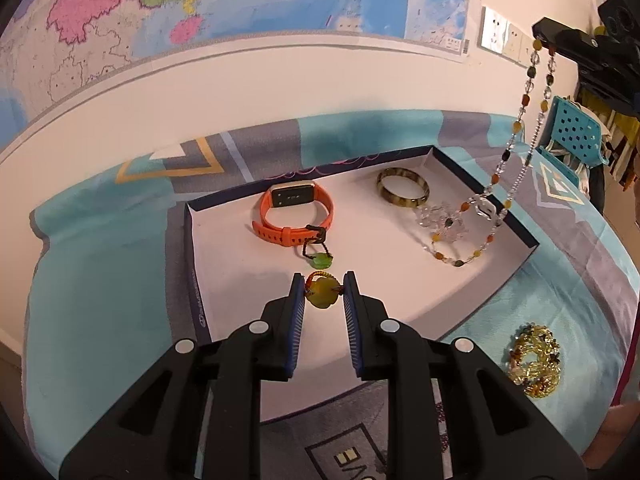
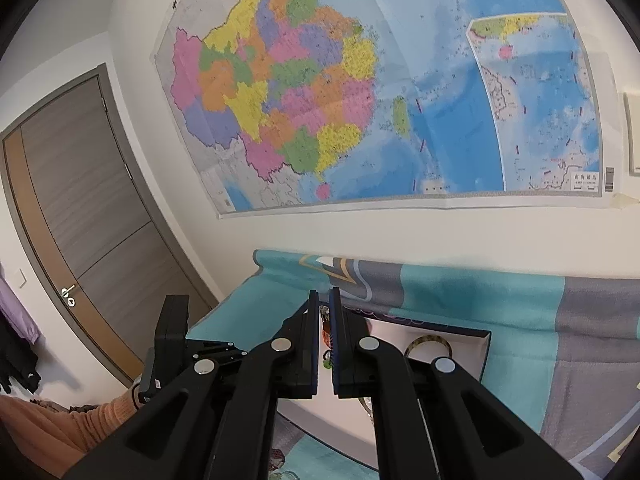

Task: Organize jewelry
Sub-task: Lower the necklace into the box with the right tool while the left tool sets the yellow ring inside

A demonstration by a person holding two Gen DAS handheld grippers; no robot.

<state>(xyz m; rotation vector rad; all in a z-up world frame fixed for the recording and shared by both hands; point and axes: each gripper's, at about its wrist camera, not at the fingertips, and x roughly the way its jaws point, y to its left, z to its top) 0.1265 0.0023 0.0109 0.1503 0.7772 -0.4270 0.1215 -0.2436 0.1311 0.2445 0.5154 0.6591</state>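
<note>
I am pinching a yellow-green stone pendant (image 1: pixel 322 295) between the tips of my left claw (image 1: pixel 322 294), its reddish cord (image 1: pixel 320 278) arching just above the stone, and I am holding it over the near part of the white tray (image 1: pixel 240 280). Just beyond it a green pendant (image 1: pixel 322 260) is lying on the tray floor, its dark cord touching the buckle of the orange watch (image 1: pixel 294 216). To do this well, I am judging that the stone should go down in the bare patch on the near side of the green one, not on top of it, so the 2 cords do not tangle; I should lower until the stone touches before letting go.

My right claw (image 1: pixel 560 38) is clenched on the top of a long beaded necklace (image 1: pixel 516 136), which is hanging from it with its lower loop already lying in the tray's right end, next to a clear crystal cluster (image 1: pixel 440 218) and near the mottled bangle (image 1: pixel 403 187). In my right wrist view the pads are standing almost together, and the strand itself is hidden there. Part of the strand is draping across the tray's right rim, so I should feed it inward as it coils.

A gold beaded bracelet (image 1: pixel 534 360) is lying outside the tray on the teal cloth (image 1: pixel 100 280), not yet sorted.
</note>
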